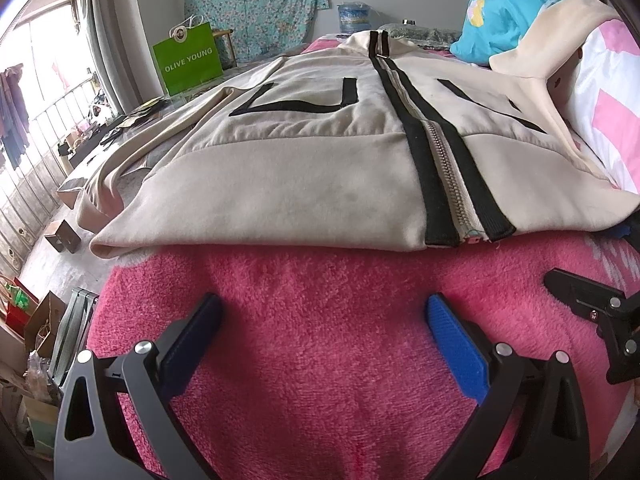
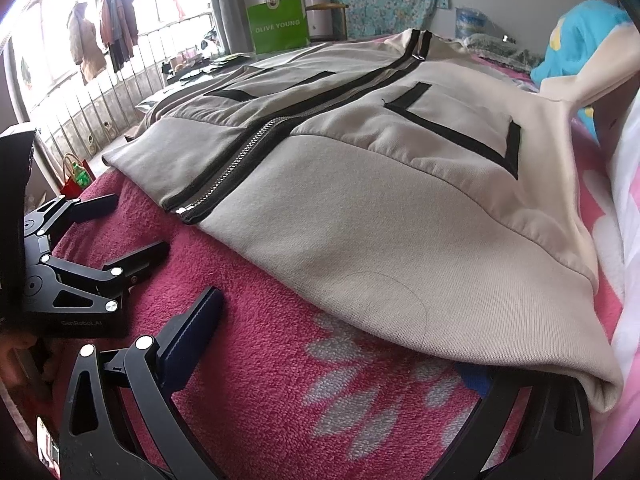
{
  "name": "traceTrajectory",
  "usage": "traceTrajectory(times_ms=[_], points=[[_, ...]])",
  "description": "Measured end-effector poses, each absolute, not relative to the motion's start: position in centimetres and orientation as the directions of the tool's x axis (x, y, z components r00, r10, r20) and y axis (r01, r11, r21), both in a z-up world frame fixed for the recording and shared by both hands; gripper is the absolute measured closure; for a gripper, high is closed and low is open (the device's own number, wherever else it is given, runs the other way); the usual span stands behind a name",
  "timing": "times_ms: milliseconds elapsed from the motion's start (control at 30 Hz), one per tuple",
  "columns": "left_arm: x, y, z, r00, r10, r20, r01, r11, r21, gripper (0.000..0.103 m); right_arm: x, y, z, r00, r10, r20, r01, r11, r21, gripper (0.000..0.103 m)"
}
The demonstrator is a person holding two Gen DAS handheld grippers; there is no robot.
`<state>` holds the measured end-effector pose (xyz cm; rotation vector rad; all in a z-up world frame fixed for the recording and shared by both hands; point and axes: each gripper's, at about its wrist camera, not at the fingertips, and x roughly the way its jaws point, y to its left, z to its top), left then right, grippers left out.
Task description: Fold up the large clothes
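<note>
I have both tools low over the pink fleece blanket (image 1: pixel 320 340), just short of the hem of the beige zip jacket (image 1: pixel 320 152), which lies spread front-up across the bed with its black-edged zipper (image 1: pixel 448 184) running away from me. My left gripper (image 1: pixel 324 340) has its jaws spread wide with nothing between them, the blue pads (image 1: pixel 456 344) resting near the blanket and clear of the cloth. My right gripper (image 2: pixel 340 360) also stands wide; its left finger is plain to see, but the right one is tucked under the jacket's near corner (image 2: pixel 580 376), so I cannot tell whether that side touches the fabric from below. From the right wrist camera, the left tool sits just beside on the blanket, apart from the hem. Crowding the jacket's right edge are a pink-and-white striped quilt (image 1: pixel 608 120) and a turquoise pillow (image 1: pixel 508 28), with the jacket's sleeve or hood draped up over them. Past the far end stand a green Olive Young paper bag (image 1: pixel 188 60), a floral cloth hung on the wall (image 1: pixel 256 4) and a water jug (image 1: pixel 354 16). Clothes hang by the window (image 2: pixel 100 32) and boxes clutter the floor at left (image 1: pixel 36 328)
</note>
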<state>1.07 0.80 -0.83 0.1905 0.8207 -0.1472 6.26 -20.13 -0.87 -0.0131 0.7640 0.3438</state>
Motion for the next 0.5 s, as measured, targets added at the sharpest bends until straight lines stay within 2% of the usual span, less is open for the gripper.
traceTrajectory(times_ms=[200,333,500], points=[[0.3,1.3,-0.5,0.683,-0.051,-0.729,0.197,0.973,0.117,0.003,5.7,-19.6,-0.5,0.682,0.257,-0.684,-0.296,0.953,0.063,0.006],[-0.1,1.3,0.6,0.67,-0.025,-0.742,0.186,0.973,0.136,0.004,5.6,-19.8,0.3,0.648,0.251,-0.719,-0.28,0.956,0.082,0.006],[-2.7,4.2,4.9,0.699,-0.137,-0.702,0.192,0.981,-0.001,0.004,2.5,-19.1,3.3,0.667,0.302,-0.681,-0.323,0.941,0.101,0.006]])
